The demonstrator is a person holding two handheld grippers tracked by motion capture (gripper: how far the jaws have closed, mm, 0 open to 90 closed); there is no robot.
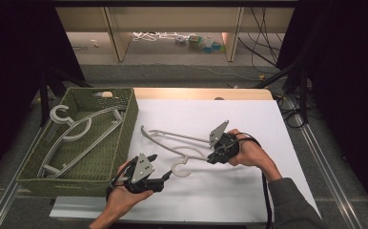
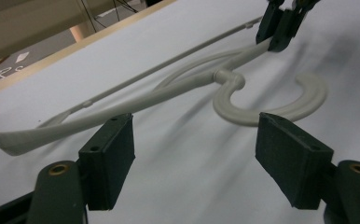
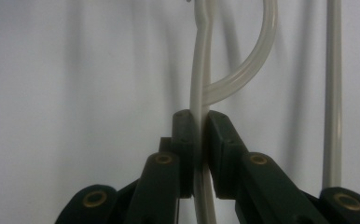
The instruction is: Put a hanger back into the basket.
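Left gripper point(image 1: 165, 175), jaws apart and empty; at two o'clock, right gripper point(image 1: 209, 155) clamps the hanger point(image 1: 175, 139): light, stiff, slippery; hold near its neck.

Bare white tabletop point(image 1: 249, 114) lies open across the upper right and lower centre of the high view. The pale grey plastic hanger point(image 1: 179, 143) crosses mid-frame. The green woven basket point(image 1: 129, 124) walls off the left side.

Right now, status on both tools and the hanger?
Right tool shut on hanger. Left tool open, short of its hook. Basket left, nothing blocking.
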